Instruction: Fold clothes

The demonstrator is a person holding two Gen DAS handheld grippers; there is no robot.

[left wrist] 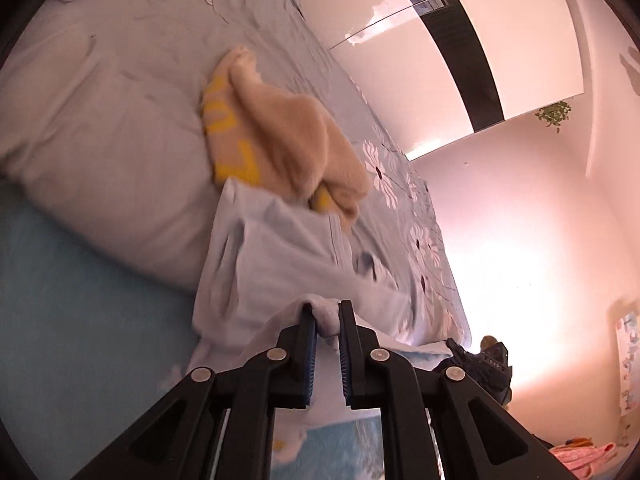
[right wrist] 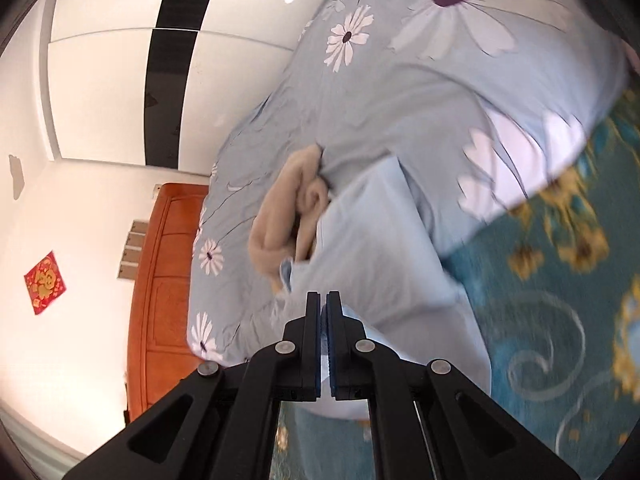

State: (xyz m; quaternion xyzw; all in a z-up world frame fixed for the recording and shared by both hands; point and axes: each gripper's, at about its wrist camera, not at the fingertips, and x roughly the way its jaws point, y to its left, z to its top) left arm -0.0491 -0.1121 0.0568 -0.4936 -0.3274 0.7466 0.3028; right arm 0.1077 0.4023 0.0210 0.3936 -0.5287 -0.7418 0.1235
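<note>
- we find the left gripper [left wrist: 328,312] clamped on a bunched fold of the pale blue garment [left wrist: 280,264]; cloth fills the narrow gap between its pads.
- we find the right gripper [right wrist: 324,304] with its jaws pressed together; the same pale blue garment [right wrist: 372,248] sits directly at and under its tips, and we take a thin edge of it to be pinched there, though the cloth inside the jaws is not visible.
- the garment hangs from both grippers at the near edge of the bed, its far part lying against the quilt [left wrist: 100,120].
- a tan fleece garment [left wrist: 288,144] with yellow lettering lies on the quilt just beyond the blue one, touching its far edge; in the right wrist view it [right wrist: 280,220] shows to the left of the blue cloth.
- the quilt is grey-blue with white daisies [right wrist: 460,8].
- a teal patterned sheet [right wrist: 560,300] shows under the quilt at the near right.
- a wooden headboard [right wrist: 168,280] stands at the left, against the wall.
</note>
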